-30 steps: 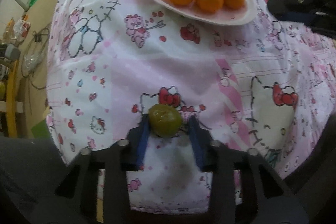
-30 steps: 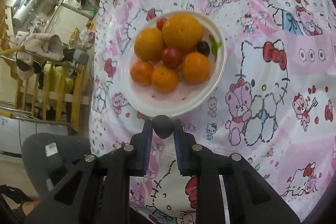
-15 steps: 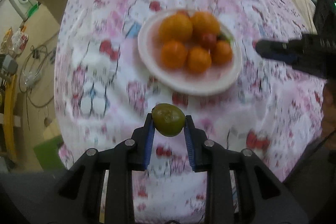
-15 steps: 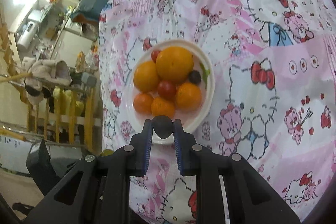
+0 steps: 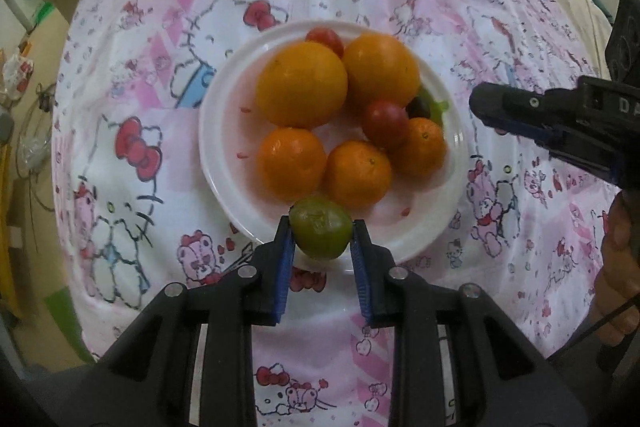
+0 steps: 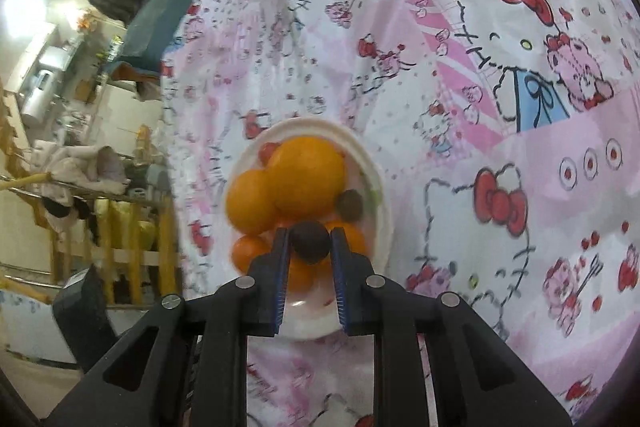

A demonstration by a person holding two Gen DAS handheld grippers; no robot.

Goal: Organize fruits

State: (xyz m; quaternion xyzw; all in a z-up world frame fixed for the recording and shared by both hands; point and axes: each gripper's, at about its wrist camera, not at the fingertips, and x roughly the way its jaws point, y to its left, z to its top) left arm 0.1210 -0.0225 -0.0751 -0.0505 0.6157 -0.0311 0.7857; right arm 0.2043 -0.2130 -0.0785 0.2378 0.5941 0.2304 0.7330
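A white plate (image 5: 224,163) on the pink cartoon-print cloth holds several oranges, two red tomatoes and a small dark fruit. My left gripper (image 5: 321,233) is shut on a green fruit (image 5: 320,233) and holds it over the plate's near rim. My right gripper (image 6: 309,241) is shut on a small dark fruit (image 6: 310,241) above the plate (image 6: 380,195). The right gripper also shows in the left wrist view (image 5: 486,109), just right of the plate.
The pink cloth (image 5: 160,27) covers the round table and drops off at its edges. Beyond the left edge, in the right wrist view, stand wooden racks with cloths (image 6: 80,171) and room clutter.
My left gripper lifted the green fruit off the cloth and carried it forward to the plate's near rim. My right gripper rose and moved from the rim to over the plate with the dark fruit.
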